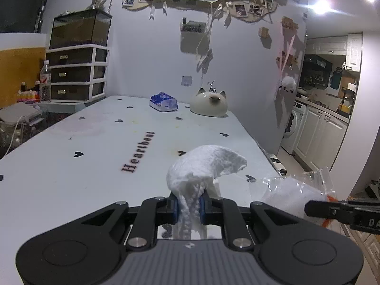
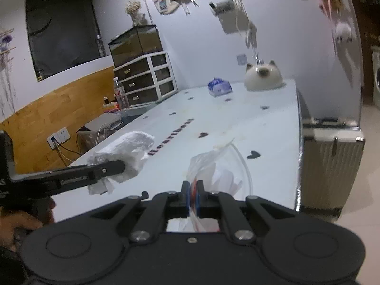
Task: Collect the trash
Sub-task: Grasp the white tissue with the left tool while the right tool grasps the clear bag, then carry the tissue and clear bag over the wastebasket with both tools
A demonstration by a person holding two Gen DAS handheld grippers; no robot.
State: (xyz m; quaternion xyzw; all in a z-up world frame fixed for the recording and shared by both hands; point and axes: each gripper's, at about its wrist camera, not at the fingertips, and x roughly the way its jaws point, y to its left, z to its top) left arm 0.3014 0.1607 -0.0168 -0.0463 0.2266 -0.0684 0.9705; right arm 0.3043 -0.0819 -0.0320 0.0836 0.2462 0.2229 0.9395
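My left gripper (image 1: 188, 205) is shut on a crumpled white paper towel (image 1: 204, 166) and holds it above the white table (image 1: 83, 147). The towel also shows in the right wrist view (image 2: 125, 152), with the left gripper's black finger (image 2: 104, 169) across it. My right gripper (image 2: 193, 196) is shut on the edge of a clear plastic bag (image 2: 218, 166) with an orange strip and white paper inside. The bag shows at the right in the left wrist view (image 1: 294, 194), close to the towel.
A blue tissue pack (image 1: 163, 102) and a cat-shaped ceramic dish (image 1: 209, 104) sit at the table's far end. A drawer unit (image 1: 76, 73) and a water bottle (image 1: 45, 82) stand at the far left. A pale suitcase (image 2: 330, 166) stands by the table's right edge.
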